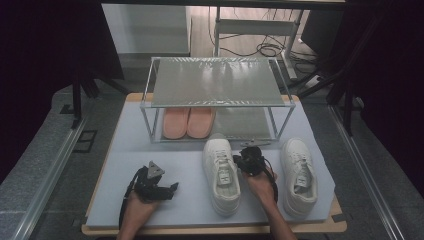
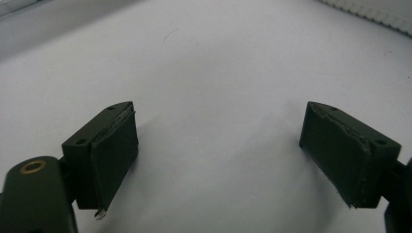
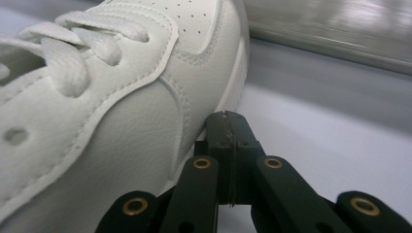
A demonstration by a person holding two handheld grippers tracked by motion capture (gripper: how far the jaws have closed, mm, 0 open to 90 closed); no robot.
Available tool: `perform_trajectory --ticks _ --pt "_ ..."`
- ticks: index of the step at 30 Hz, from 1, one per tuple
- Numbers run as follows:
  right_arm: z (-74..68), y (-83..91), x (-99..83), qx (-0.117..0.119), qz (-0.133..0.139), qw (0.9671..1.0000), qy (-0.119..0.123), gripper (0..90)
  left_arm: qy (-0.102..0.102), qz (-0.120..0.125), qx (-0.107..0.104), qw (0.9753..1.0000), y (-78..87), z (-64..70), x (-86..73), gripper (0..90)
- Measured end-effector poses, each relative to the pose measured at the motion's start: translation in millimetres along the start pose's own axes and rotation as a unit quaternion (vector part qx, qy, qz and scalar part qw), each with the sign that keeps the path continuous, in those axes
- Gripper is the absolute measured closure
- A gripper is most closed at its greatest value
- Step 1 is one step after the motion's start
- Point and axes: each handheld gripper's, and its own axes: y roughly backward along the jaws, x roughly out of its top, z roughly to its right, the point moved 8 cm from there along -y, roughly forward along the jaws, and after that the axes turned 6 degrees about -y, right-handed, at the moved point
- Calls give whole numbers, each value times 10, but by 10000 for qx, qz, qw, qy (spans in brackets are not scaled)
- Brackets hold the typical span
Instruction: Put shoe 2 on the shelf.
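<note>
The closed right tongs [image 3: 228, 145] are pressed against the left white leather sneaker [image 1: 221, 172], apparently for nudging. The left tongs [image 2: 218, 155] are held open over the grey counter [image 1: 150, 150]. A push toward the metal shoe rack [image 1: 215, 80] is judged next.

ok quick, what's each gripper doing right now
left gripper: open, holding nothing, over the mat.
right gripper: closed, holding nothing, beside the left white sneaker.

No legible text, brand, number or sign is present. The tongue label on the left white sneaker [image 1: 221, 175] and the one on the right white sneaker [image 1: 299, 175] carry dark marks too small to read.
</note>
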Motion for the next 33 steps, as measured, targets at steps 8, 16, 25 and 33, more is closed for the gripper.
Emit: perform_trajectory --ticks 8,16,25,33 --pt "-286 -136 52 589 -223 9968 496 900 -3 0 2 10000 0 0 0 140" --pt "-545 -213 61 1114 -437 9884 939 892 -10 3 9 10000 1 1 0 141" --pt "-373 207 162 1004 -317 9910 825 668 -28 8 16 10000 1 3 1 143" --pt "-355 486 137 1101 -346 9903 768 571 -5 11 16 10000 1 4 2 142"
